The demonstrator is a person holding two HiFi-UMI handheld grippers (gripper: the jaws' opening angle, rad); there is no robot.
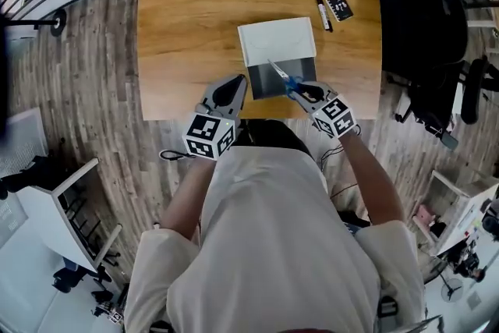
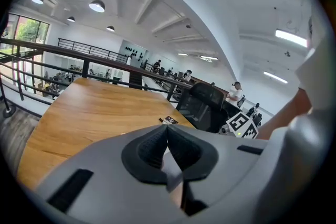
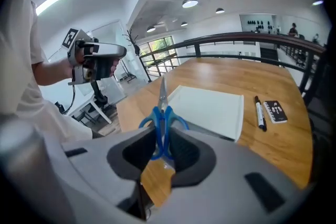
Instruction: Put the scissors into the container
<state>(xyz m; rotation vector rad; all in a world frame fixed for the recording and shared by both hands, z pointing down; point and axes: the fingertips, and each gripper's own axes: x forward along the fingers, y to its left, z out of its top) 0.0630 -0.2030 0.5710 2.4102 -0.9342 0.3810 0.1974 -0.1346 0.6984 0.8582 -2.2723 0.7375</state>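
Note:
The scissors (image 1: 285, 79) have blue handles and short steel blades that point away from me, over the dark near part of the white container (image 1: 277, 43). My right gripper (image 1: 307, 93) is shut on the handles. In the right gripper view the scissors (image 3: 162, 118) stand upright between the jaws, with the container (image 3: 210, 109) just beyond. My left gripper (image 1: 228, 93) hovers at the table's near edge, left of the container, shut with nothing in it. Its jaws (image 2: 168, 147) meet in the left gripper view.
The wooden table (image 1: 195, 4) carries a black marker pen (image 1: 323, 12) and a small black card (image 1: 339, 6) to the right of the container. A black office chair (image 1: 425, 19) stands at the table's right side. Railings run along the back.

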